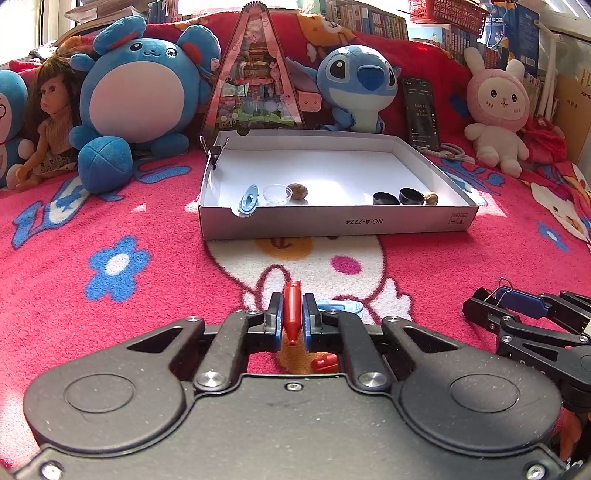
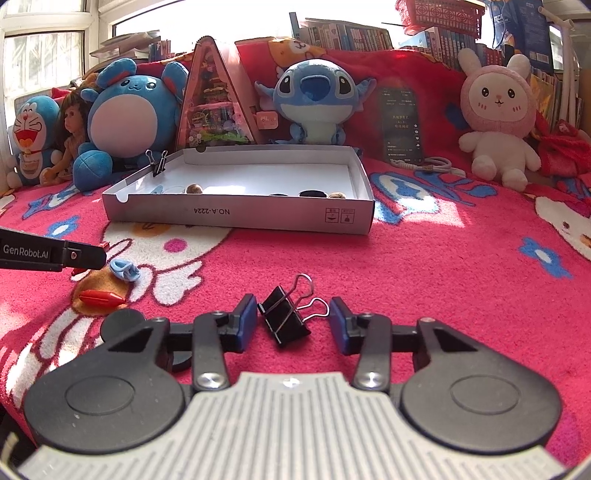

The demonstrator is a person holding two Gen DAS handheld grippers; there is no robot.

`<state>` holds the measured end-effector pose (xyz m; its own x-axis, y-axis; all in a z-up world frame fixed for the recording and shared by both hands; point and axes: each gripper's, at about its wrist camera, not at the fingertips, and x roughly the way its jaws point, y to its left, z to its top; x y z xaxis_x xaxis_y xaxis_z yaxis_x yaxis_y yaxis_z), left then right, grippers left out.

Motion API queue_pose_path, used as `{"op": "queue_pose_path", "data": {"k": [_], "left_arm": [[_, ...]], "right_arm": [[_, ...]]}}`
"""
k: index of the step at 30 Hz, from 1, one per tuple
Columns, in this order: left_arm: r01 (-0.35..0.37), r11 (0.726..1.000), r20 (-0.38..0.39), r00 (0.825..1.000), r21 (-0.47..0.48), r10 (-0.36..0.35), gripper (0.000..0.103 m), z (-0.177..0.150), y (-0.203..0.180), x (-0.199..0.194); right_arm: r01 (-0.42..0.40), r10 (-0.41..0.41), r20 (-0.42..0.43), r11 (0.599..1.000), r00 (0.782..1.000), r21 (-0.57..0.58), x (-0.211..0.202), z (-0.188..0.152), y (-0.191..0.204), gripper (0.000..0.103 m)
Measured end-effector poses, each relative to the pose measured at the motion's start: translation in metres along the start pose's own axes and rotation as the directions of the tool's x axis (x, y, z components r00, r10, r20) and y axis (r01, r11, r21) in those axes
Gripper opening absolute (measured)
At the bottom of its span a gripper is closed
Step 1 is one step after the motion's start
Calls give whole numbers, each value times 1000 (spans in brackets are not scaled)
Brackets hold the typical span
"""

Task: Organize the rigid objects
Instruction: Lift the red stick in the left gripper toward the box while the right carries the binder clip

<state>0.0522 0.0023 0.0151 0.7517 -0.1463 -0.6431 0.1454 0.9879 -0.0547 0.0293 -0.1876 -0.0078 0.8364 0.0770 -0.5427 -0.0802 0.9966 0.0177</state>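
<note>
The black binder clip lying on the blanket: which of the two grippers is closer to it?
Right. The right gripper is open with the black binder clip lying between its fingers, not yet squeezed. The left gripper is off to the side, shut on a red bullet-shaped piece.

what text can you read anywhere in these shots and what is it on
"NO.A-2224": printed upside down on the white box front wall.
"GenRobot.AI": on the left claw arm, right wrist view.
Phone screen, book spines, box handling symbols: too small to read.
</note>
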Motion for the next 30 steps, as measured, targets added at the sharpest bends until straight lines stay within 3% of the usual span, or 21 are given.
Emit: {"op": "queue_pose_path", "data": {"k": [1,2,6,15,30], "left_arm": [[2,1000,1,1000,-2,-2,10,1,1,0],[5,1000,1,1000,-6,-5,10,3,1,-1],[12,1000,3,1000,-23,-12,10,10,4,0],[5,1000,17,1000,-21,-5,10,16,4,-1],[26,999,35,999,-22,-25,10,39,4,2]], "right_arm": [[-2,2,1,1000,1000,7,0,2,-1,43],[0,0,-3,1000,1000,11,0,3,-2,25],[15,-15,-18,999,1000,38,5,12,-9,18],[13,-13,-7,999,1000,52,3,15,-12,16],[16,-21,69,997,997,74,0,51,-22,16]]}}
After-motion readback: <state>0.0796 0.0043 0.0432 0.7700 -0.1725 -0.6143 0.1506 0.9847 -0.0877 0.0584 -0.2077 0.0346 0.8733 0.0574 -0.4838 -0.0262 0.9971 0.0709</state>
